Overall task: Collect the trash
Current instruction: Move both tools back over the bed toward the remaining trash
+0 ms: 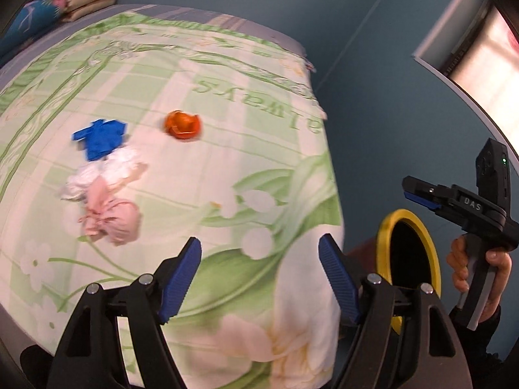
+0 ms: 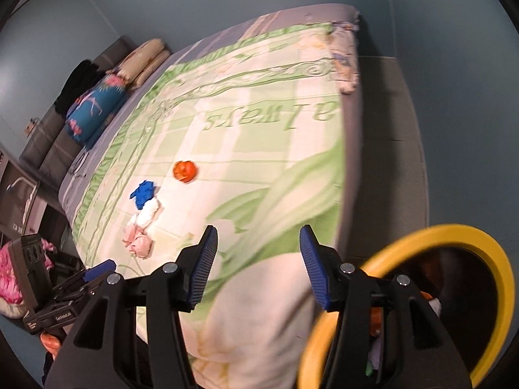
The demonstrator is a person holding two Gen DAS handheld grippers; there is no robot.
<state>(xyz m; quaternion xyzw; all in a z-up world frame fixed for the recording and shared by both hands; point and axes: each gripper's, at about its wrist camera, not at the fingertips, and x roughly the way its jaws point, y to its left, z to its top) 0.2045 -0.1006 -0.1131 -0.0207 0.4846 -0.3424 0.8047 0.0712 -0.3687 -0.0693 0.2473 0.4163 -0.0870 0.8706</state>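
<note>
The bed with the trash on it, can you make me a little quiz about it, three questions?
1. True or false: the orange scrap touches the blue scrap.
2. Which lies closest to the left gripper? A the pink wad; B the blue scrap; C the orange scrap.
3. What colour is the rim of the bin beside the bed?

Key: 1 false, they lie apart; 2 A; 3 yellow.
</note>
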